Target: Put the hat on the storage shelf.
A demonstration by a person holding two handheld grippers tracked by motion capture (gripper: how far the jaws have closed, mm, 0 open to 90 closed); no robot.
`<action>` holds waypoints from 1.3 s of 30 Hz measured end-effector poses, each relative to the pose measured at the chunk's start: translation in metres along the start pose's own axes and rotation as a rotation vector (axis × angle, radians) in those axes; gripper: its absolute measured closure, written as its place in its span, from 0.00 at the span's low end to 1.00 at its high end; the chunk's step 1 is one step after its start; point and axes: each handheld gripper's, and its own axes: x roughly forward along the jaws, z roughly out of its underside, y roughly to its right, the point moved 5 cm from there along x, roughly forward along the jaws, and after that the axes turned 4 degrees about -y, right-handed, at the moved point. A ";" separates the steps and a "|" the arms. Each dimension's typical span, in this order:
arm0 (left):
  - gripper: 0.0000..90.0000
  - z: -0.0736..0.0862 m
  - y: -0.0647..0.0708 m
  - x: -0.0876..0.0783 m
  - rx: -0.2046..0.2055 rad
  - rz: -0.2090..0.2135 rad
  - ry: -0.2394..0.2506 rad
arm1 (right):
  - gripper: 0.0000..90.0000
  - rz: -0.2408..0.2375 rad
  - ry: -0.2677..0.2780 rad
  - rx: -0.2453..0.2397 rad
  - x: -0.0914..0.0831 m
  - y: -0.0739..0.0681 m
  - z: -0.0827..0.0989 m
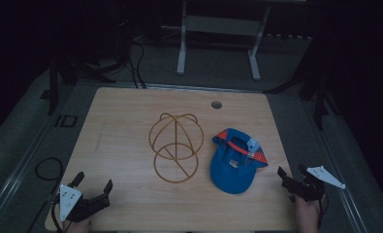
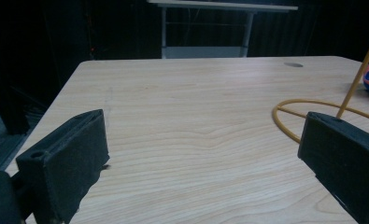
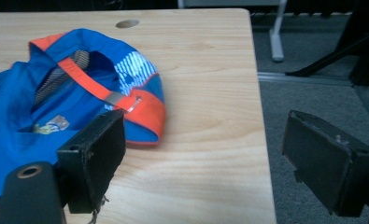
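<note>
We see a dim lab: behind the wooden table (image 1: 131, 194), black stands (image 1: 53, 82) and cables (image 1: 138, 63).

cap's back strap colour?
Orange, on a blue cap; the strap shows best in the right gripper view.

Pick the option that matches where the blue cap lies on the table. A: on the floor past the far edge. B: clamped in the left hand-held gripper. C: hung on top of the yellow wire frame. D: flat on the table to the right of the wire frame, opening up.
D: the blue cap lies opening up on the table, to the right of the wire frame.
</note>
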 end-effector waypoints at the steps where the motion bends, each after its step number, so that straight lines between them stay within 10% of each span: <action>1: 0.02 0.000 0.002 0.000 0.003 0.011 0.006 | 0.15 0.000 -0.006 -0.008 0.001 0.000 -0.004; 24: 0.02 -0.003 0.033 0.002 0.047 0.128 -0.020 | 0.15 -0.137 -0.094 -0.062 0.053 -0.029 -0.057; 32: 0.02 -0.002 0.038 0.002 0.062 0.150 -0.036 | 0.35 -0.144 -0.161 -0.165 0.092 -0.043 -0.060; 39: 0.02 -0.002 0.038 0.000 0.050 0.153 -0.031 | 0.40 -0.139 -0.222 -0.159 0.123 -0.046 -0.055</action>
